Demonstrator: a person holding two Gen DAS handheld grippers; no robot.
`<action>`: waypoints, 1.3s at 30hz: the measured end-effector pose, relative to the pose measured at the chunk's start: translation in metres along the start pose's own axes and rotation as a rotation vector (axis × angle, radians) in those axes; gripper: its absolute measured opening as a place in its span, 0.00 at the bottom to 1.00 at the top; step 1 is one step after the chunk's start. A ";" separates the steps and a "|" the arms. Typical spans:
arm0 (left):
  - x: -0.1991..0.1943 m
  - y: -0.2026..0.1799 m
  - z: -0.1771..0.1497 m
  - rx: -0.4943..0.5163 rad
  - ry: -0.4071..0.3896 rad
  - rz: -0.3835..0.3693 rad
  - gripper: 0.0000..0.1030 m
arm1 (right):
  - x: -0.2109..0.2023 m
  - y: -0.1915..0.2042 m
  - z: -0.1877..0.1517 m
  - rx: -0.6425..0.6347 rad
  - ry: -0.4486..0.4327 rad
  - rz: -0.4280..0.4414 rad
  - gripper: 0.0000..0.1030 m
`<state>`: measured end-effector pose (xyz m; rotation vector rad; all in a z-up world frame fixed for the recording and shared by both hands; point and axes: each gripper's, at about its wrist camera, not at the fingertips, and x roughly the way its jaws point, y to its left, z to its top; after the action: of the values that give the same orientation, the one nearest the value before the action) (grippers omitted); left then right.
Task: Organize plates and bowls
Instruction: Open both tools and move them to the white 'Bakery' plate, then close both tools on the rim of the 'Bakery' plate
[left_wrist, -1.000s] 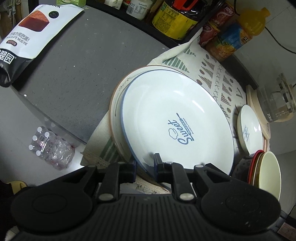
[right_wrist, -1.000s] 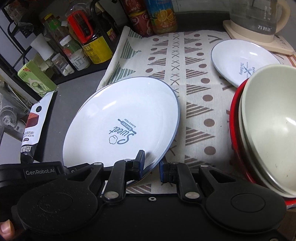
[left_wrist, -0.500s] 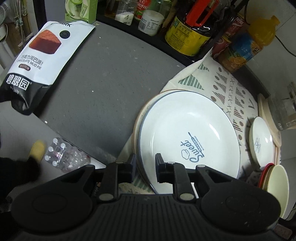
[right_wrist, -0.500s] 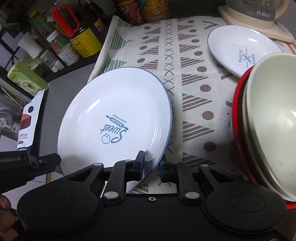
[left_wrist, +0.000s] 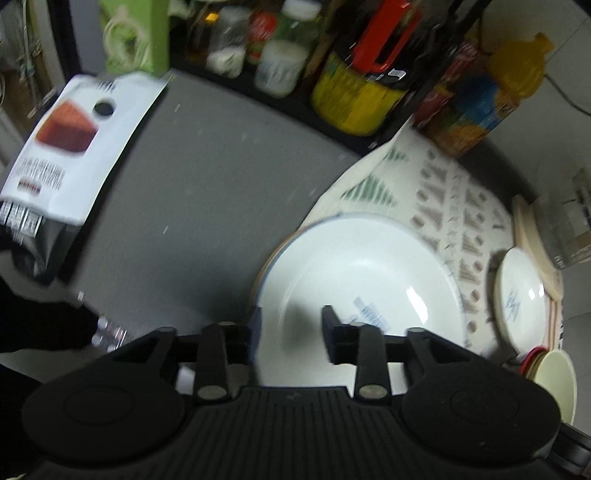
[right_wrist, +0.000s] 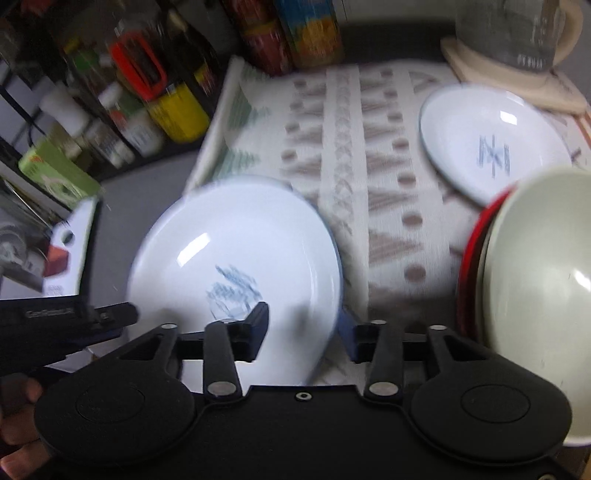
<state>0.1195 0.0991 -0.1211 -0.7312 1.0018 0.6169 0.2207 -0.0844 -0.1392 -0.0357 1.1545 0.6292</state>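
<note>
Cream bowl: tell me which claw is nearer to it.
Right. The right claw is opening astride the big plate's rim, right beside the cream bowl. The left claw, also opening, is at the plate's far edge, with the bowl off to the side.

The big plate (right_wrist: 236, 251) lay on another plate (left_wrist: 267, 266) at the cloth's (right_wrist: 347, 147) near left edge. A small plate (right_wrist: 491, 144) sat far right, bowls (right_wrist: 535, 277) stacked near right, a kettle (right_wrist: 517, 33) behind, bottles (right_wrist: 177, 110) far left.
</note>
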 end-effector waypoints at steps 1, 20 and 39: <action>-0.002 -0.005 0.004 0.007 -0.011 -0.002 0.45 | -0.004 0.000 0.004 0.000 -0.014 0.007 0.50; 0.014 -0.124 0.035 0.248 -0.017 -0.168 0.75 | -0.055 -0.101 0.079 0.242 -0.237 -0.131 0.89; 0.088 -0.221 0.033 0.331 0.126 -0.260 0.75 | -0.025 -0.217 0.102 0.466 -0.082 -0.154 0.69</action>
<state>0.3381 0.0013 -0.1328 -0.5978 1.0715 0.1734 0.4044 -0.2411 -0.1368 0.2933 1.1816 0.2138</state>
